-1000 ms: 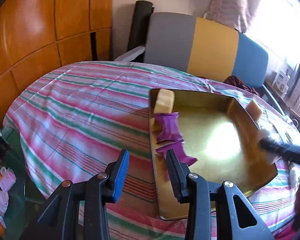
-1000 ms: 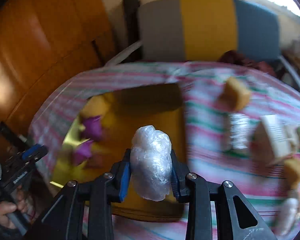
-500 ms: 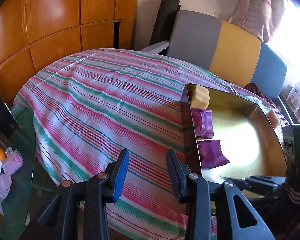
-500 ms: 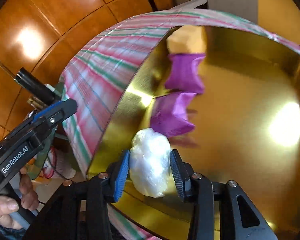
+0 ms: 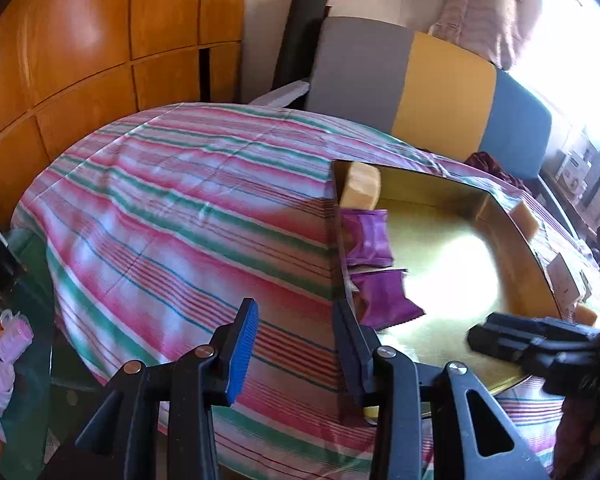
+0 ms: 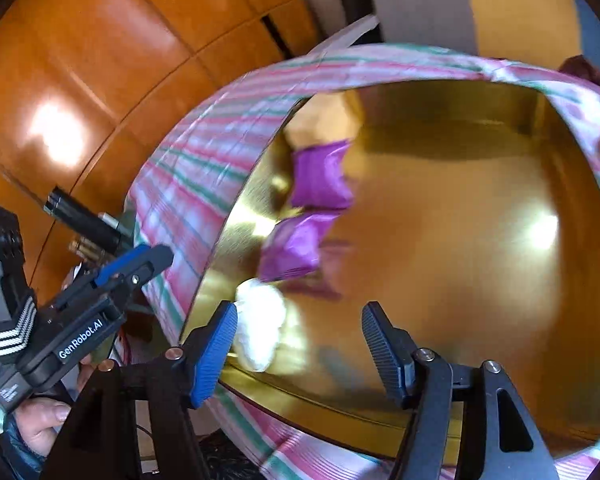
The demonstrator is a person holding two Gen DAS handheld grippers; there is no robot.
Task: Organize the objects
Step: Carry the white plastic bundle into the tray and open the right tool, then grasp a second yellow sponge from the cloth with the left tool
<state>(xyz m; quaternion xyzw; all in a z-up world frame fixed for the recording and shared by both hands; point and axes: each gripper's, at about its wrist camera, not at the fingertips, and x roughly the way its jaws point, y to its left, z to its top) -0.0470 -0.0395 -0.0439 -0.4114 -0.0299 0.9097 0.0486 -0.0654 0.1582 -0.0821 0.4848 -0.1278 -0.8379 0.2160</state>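
**Wrapped bundle lies in gold tray**

The right gripper (image 6: pixel 296 350) hangs spread wide over the gold tray (image 6: pixel 460 272), gripping nothing; the clear-wrapped white bundle (image 6: pixel 260 326) lies just beside its left finger, near two purple packets (image 6: pixel 300 244). The left gripper (image 5: pixel 296 344), jaws apart and empty, hovers over the striped tablecloth (image 5: pixel 180 208).

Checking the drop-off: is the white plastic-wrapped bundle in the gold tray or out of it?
In. The white bundle lies on the gold tray floor near the purple packets, right gripper open around it.
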